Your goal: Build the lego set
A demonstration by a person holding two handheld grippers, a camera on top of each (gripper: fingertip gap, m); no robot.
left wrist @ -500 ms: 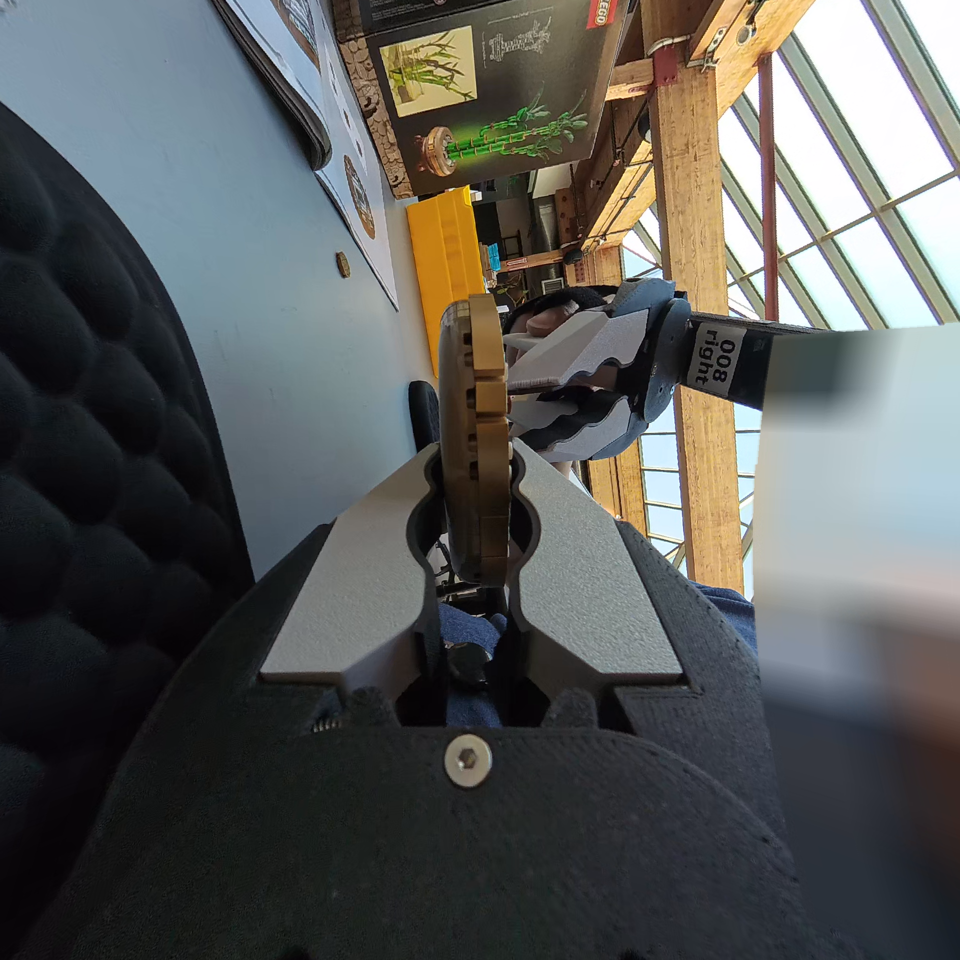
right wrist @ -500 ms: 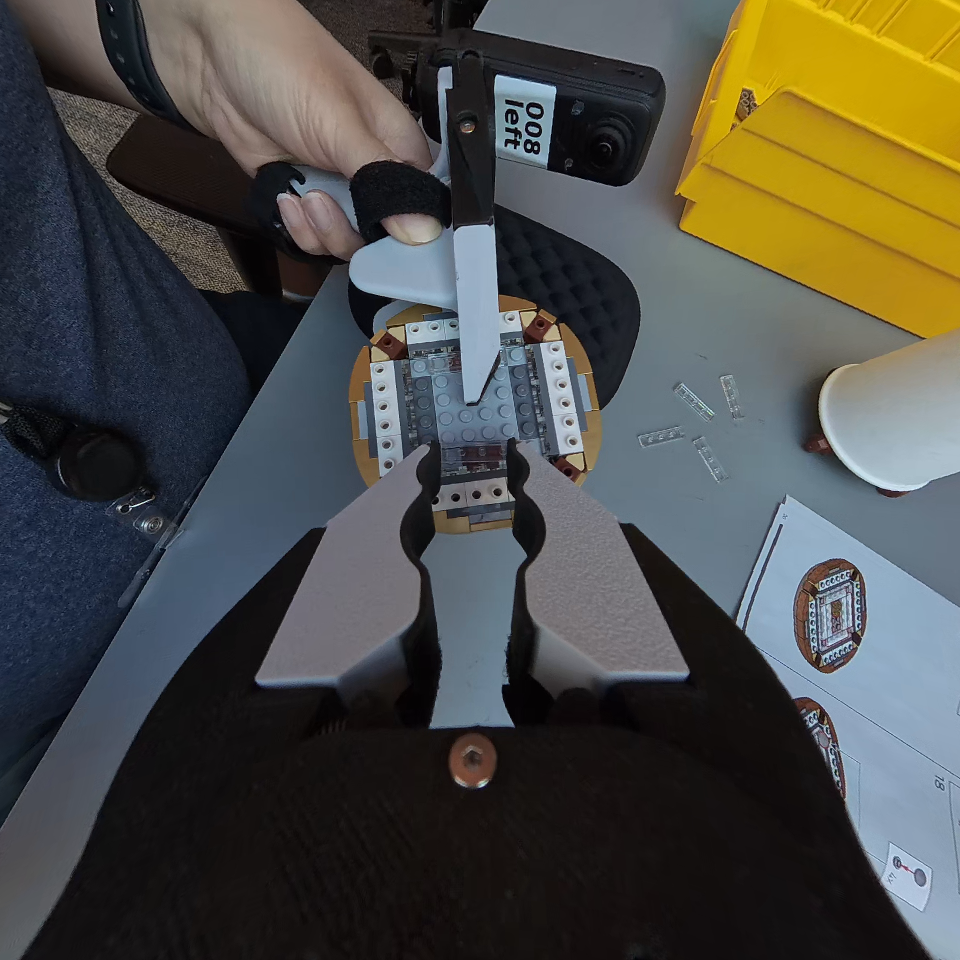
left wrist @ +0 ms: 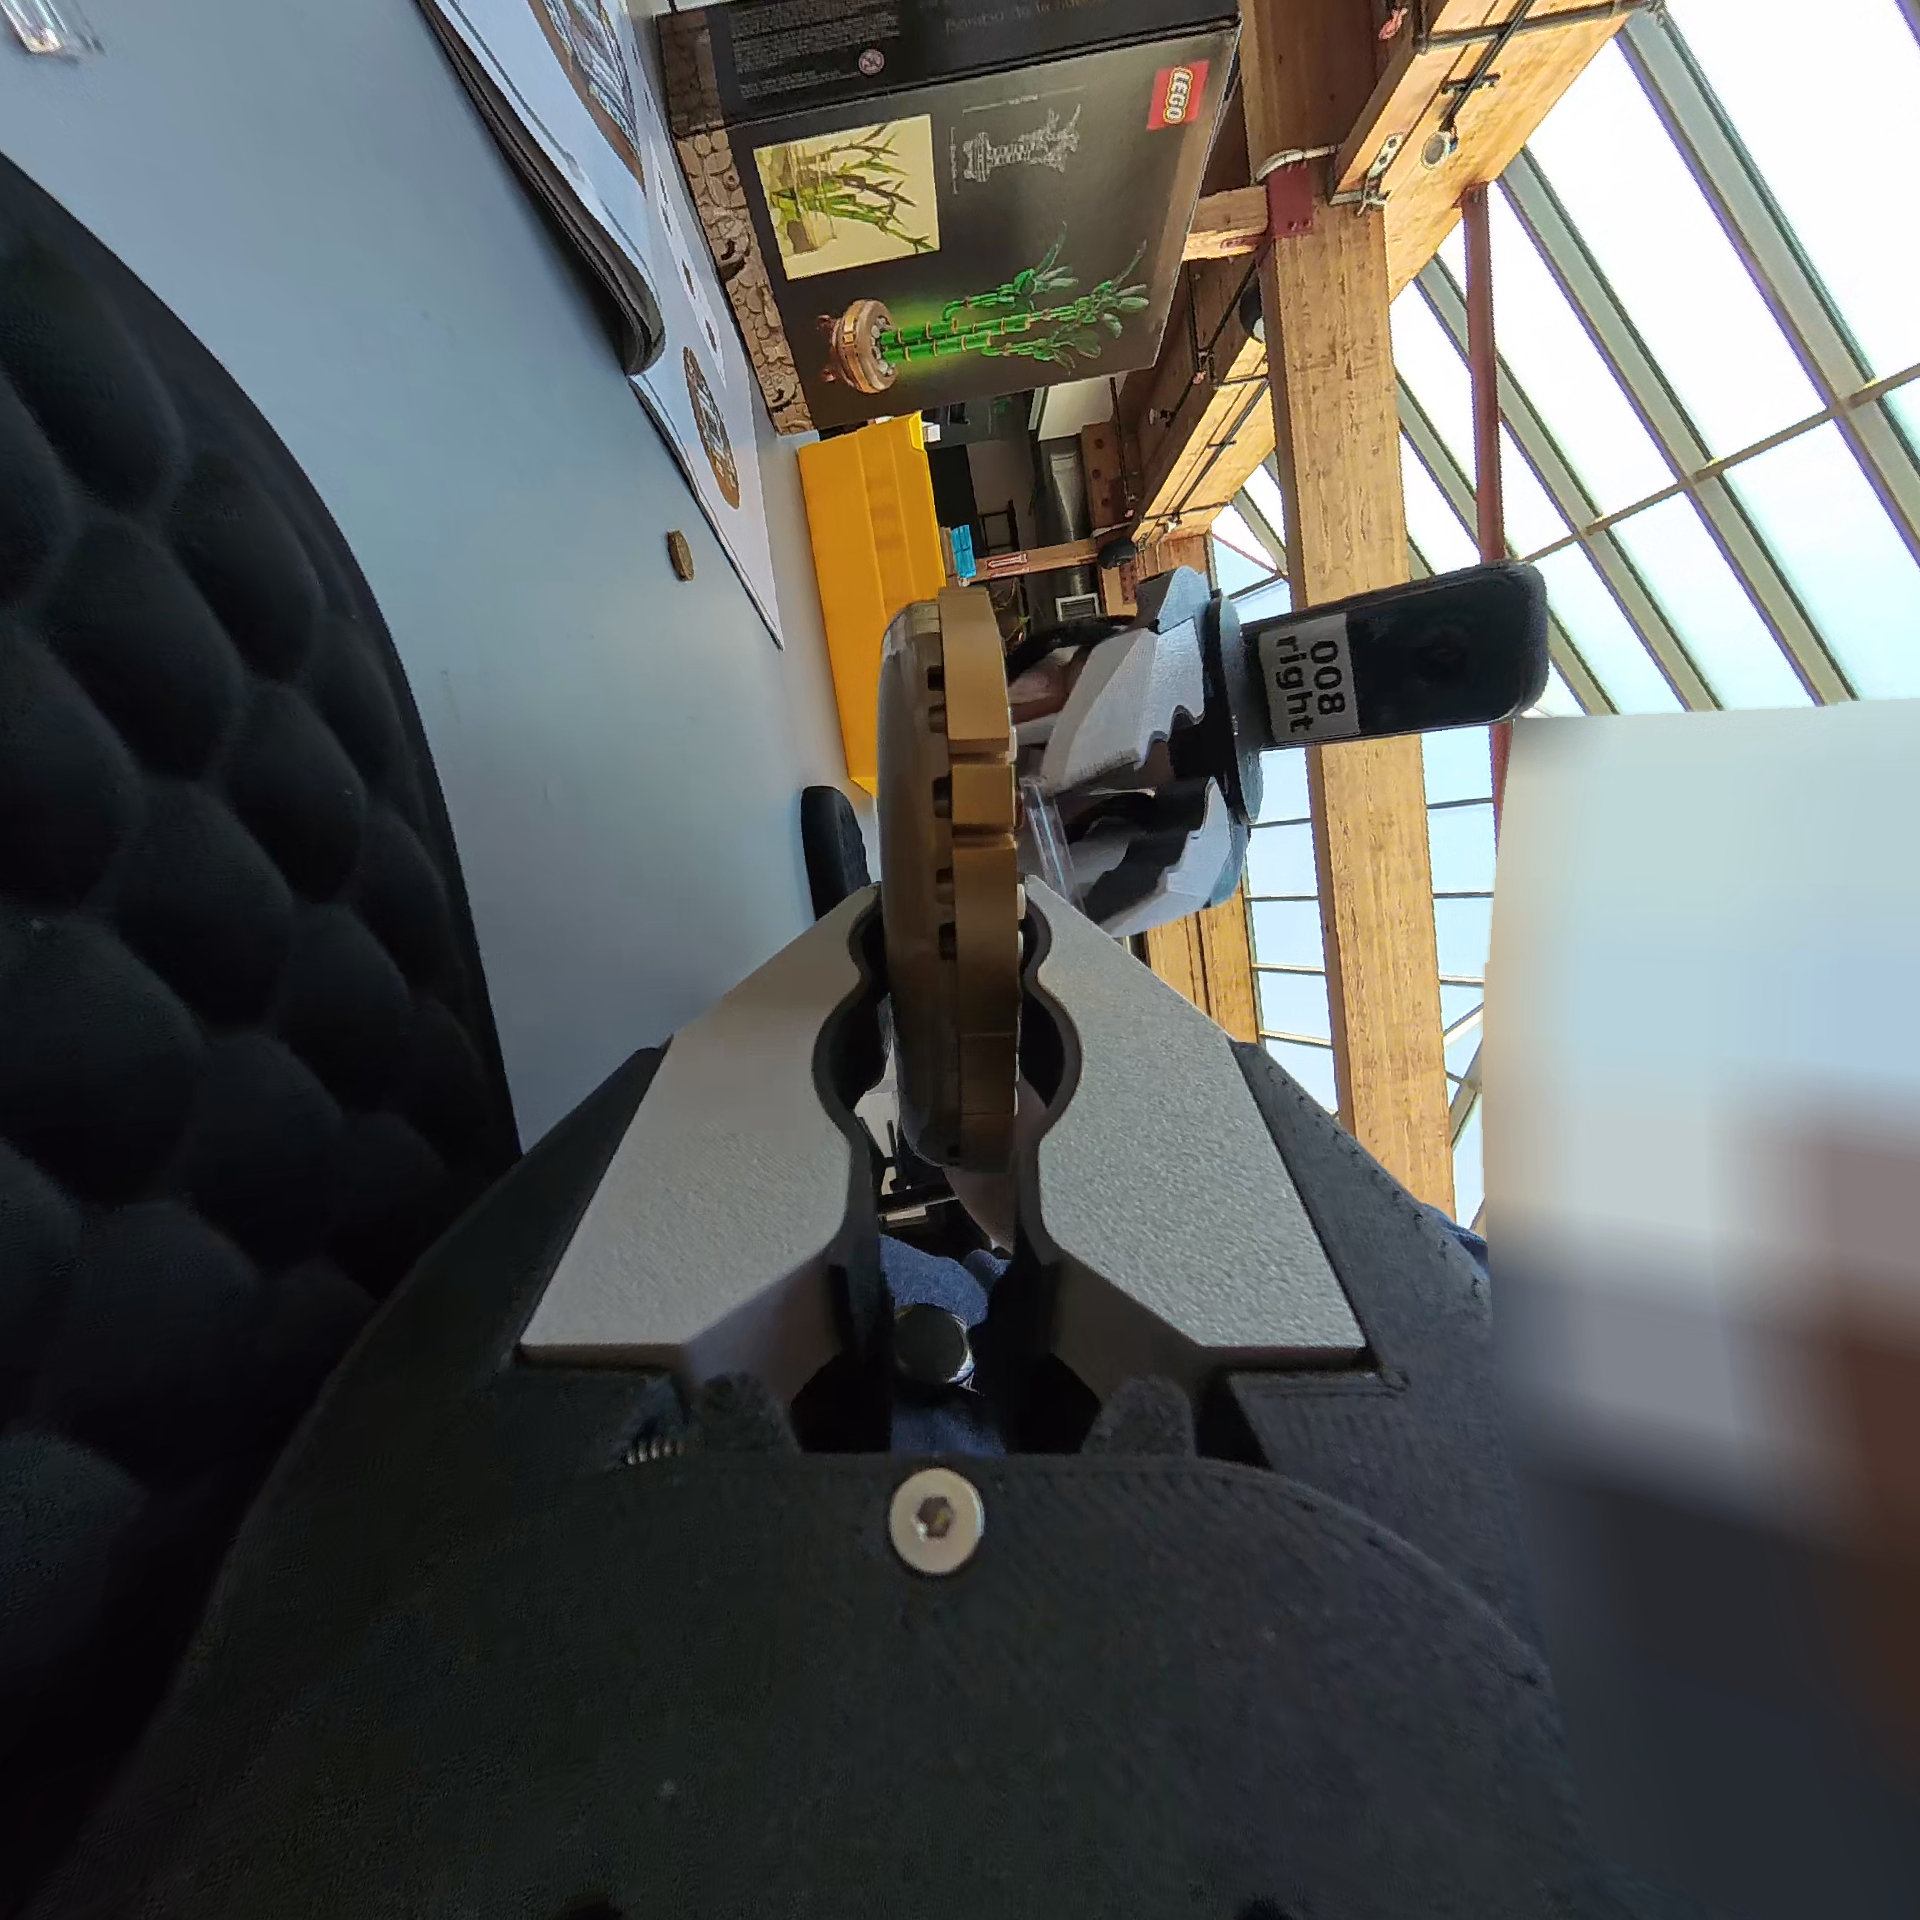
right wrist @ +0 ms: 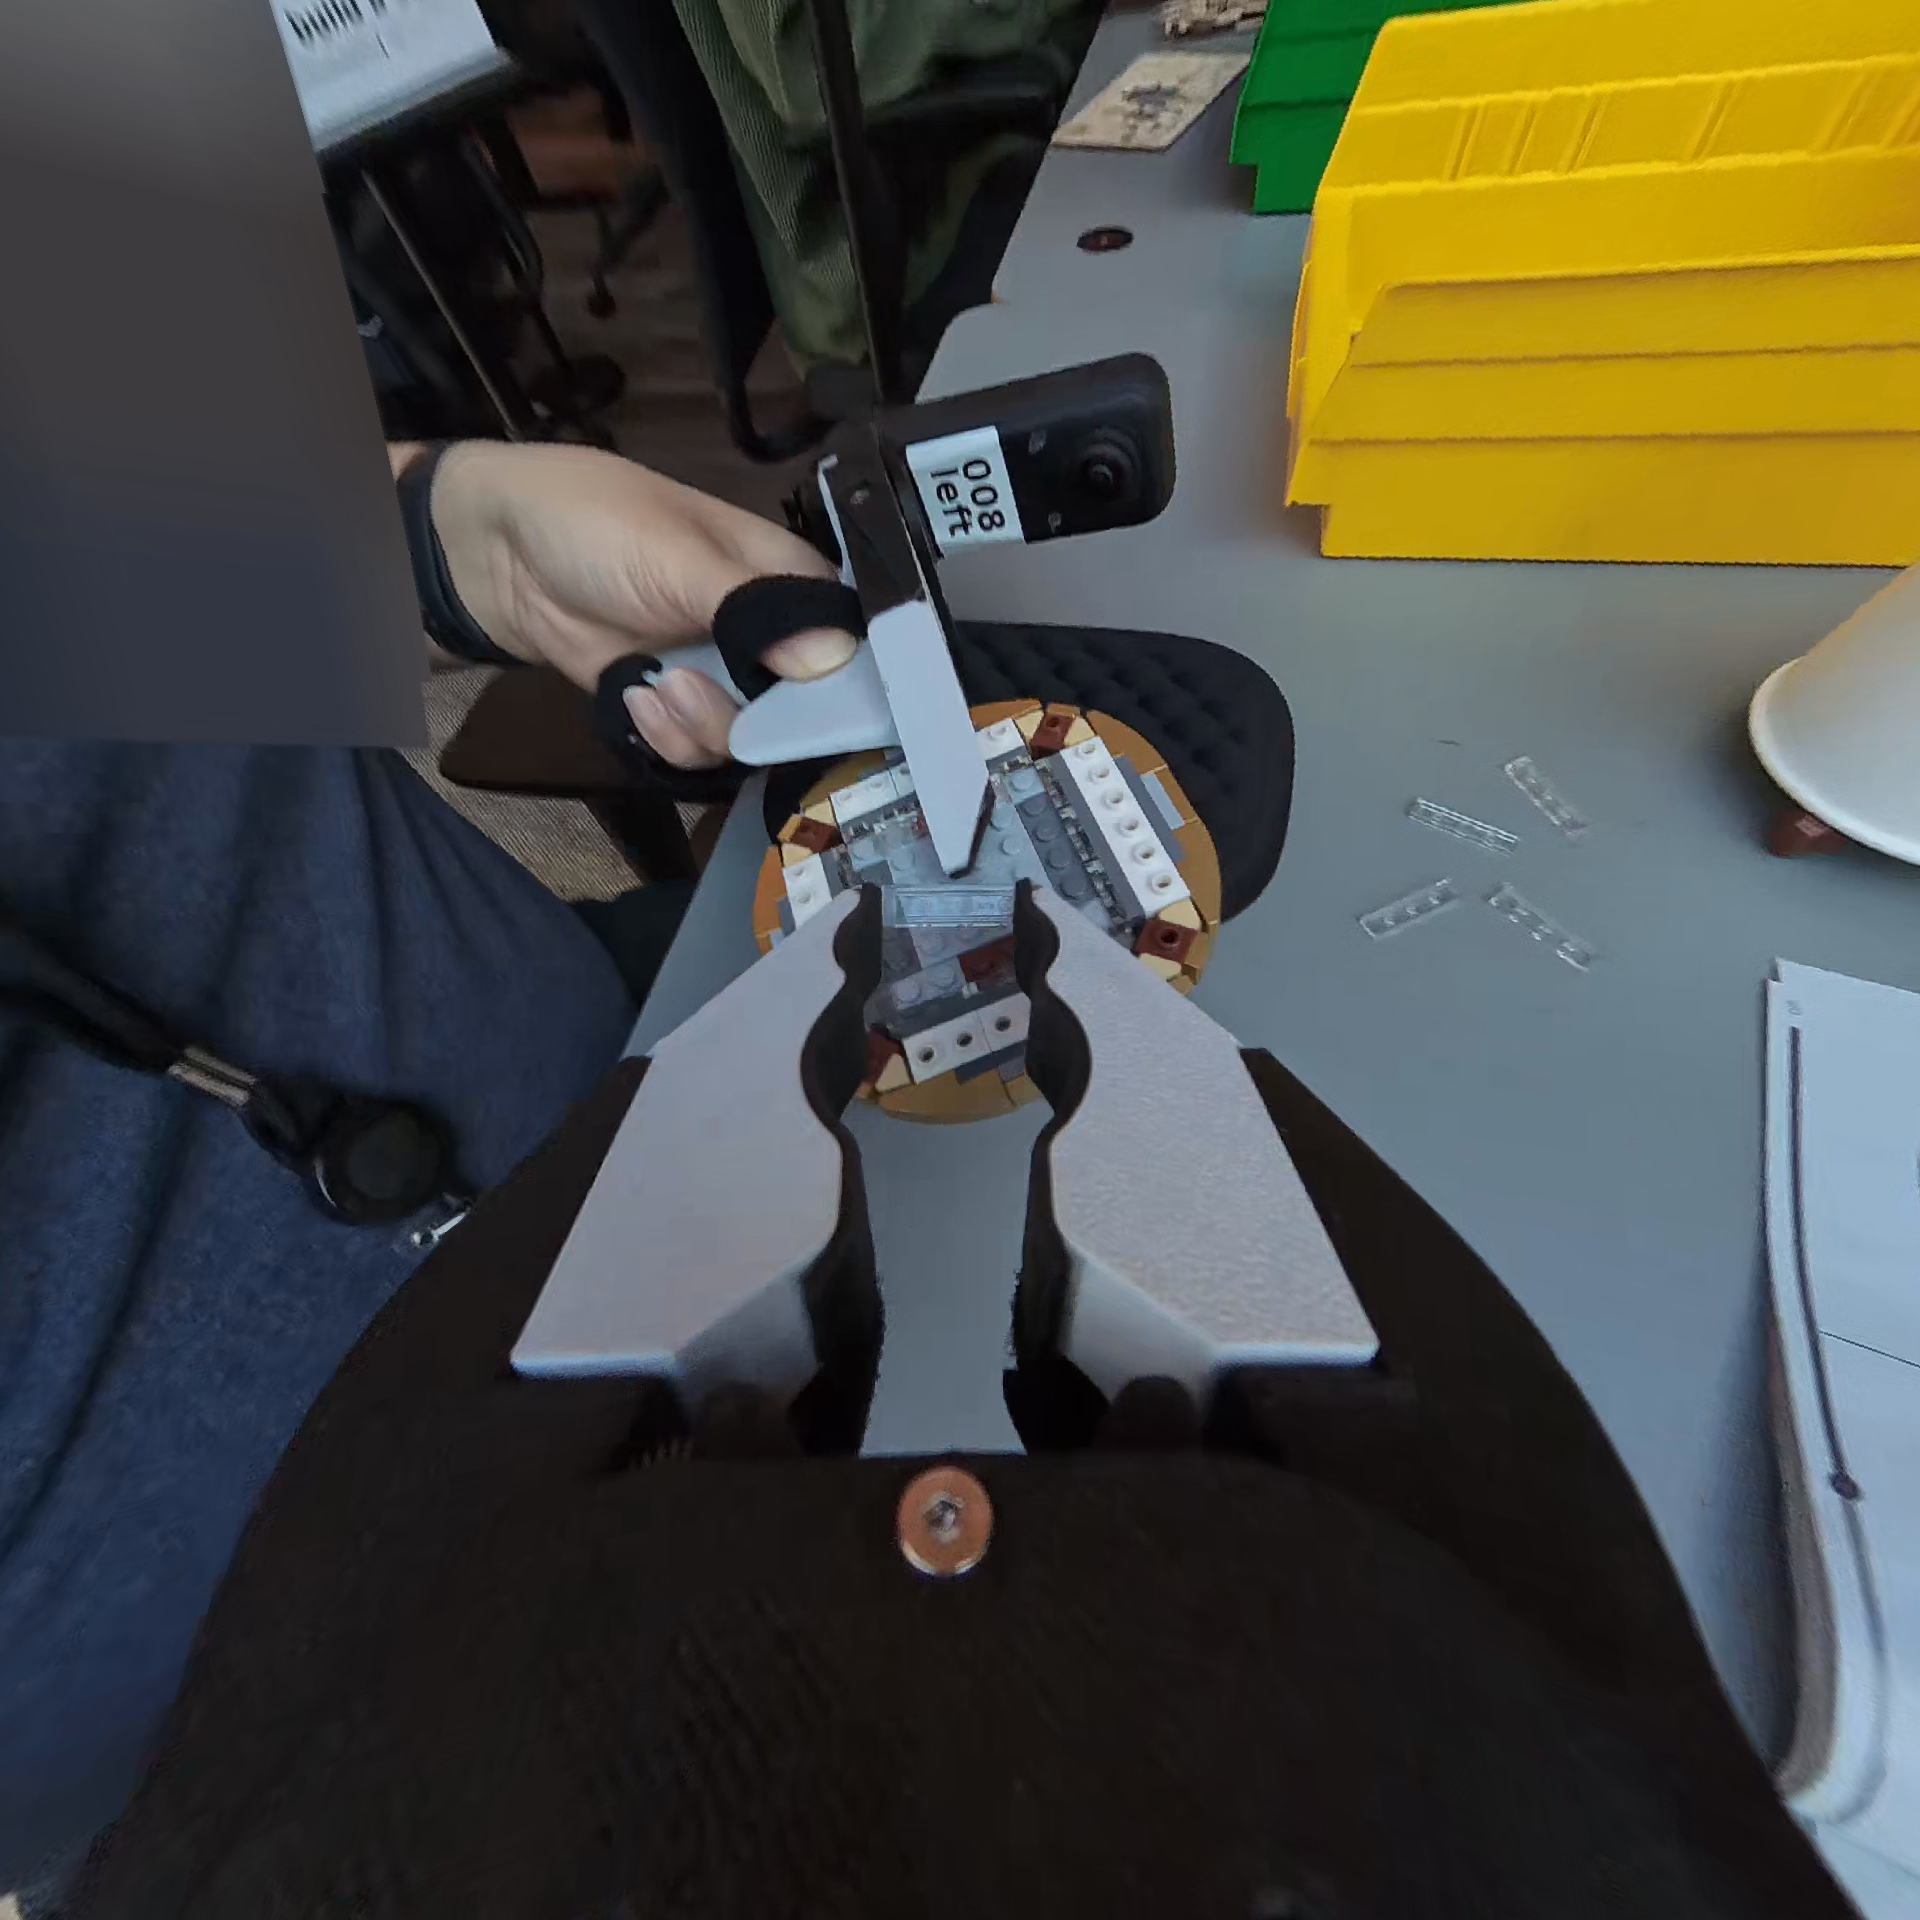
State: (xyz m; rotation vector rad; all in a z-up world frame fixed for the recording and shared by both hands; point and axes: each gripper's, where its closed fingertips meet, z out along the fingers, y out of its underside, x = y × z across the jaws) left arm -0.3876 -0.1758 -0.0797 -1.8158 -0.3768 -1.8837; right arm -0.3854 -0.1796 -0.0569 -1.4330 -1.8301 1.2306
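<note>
— Why was the round tan base (right wrist: 1164, 883) held up off the table (right wrist: 1455, 1091) like that?

— I'd say to give the other tool a clear way in. The left gripper (left wrist: 954, 940) was clamped across the disc's thickness, one finger on the studded face and one underneath, so the disc stood steady near the table's edge, over the black quilted pad (right wrist: 1164, 686). From its own camera you only saw the disc edge-on.

— And the right one?

— The right gripper (right wrist: 948, 902) pinched a clear flat plate (right wrist: 951, 904) by its ends, right at the fingertips. It hung just over the grey studs in the middle of the base. Whether it was touching them yet, I couldn't tell.

— Why hold it by the ends?

— Probably to leave its underside free to seat on the studs. It looked a slippery little thing, mind.

— Were there more of them?

— Four more clear plates (right wrist: 1460, 826) lay loose on the table, off to the right, near the white paper cup (right wrist: 1839, 748). The instruction booklet (right wrist: 1849, 1247) lay open below them, and the yellow bins (right wrist: 1610, 343) stood behind, well apart from the work.
</note>
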